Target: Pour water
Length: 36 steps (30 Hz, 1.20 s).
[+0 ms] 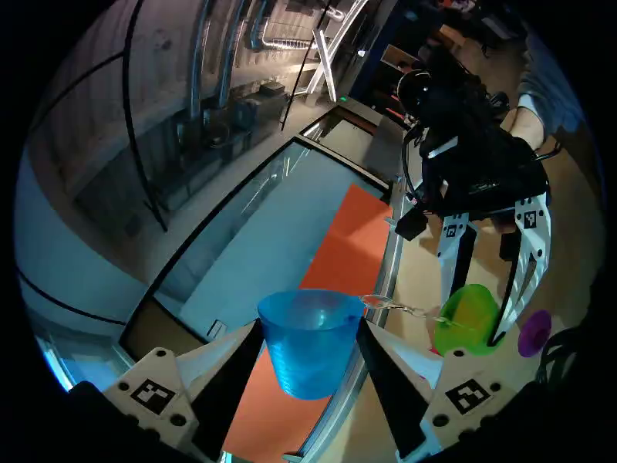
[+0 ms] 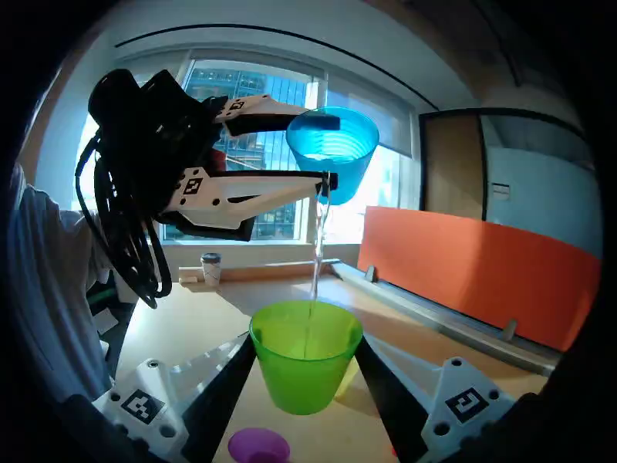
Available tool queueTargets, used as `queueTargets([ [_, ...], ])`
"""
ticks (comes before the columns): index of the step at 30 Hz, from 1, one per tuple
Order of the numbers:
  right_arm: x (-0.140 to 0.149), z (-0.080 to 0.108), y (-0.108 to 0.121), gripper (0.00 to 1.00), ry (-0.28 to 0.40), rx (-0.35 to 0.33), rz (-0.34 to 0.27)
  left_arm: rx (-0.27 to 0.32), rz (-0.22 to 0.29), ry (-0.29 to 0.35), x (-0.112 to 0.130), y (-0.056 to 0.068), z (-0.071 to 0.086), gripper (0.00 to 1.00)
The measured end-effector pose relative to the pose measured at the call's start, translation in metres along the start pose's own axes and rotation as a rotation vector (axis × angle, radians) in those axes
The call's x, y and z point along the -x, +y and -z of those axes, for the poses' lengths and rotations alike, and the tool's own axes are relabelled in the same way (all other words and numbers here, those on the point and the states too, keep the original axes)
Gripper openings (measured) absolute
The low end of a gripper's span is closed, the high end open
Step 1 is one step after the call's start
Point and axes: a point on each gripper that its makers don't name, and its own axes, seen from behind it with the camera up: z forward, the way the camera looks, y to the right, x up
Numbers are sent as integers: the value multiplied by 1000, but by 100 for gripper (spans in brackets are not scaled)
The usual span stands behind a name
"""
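Observation:
A blue cup (image 1: 310, 341) is clamped in my left gripper (image 1: 308, 351), tilted so that a thin stream of water (image 1: 401, 309) runs out of it. In the right gripper view the same blue cup (image 2: 333, 152) hangs high, and the water (image 2: 315, 262) falls into a green cup (image 2: 305, 363) below it. My right gripper (image 2: 305, 370) is shut on the green cup, which stands upright. From the left gripper view the green cup (image 1: 467, 319) shows between the right gripper's white fingers (image 1: 532, 270).
A small purple cup (image 2: 258, 445) sits on the wooden table (image 2: 193, 316) just below the green one; it shows as a purple cup (image 1: 534, 333) in the left gripper view. An orange partition (image 2: 478, 270) runs along the table. A paper cup (image 2: 210, 268) stands near the window.

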Motion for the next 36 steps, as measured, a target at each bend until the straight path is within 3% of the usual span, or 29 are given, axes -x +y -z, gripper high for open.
queueTargets([
  [36, -4, 0, 2, 90, 10, 8, 7, -9, -198, -8, -13, -5, 0, 86],
])
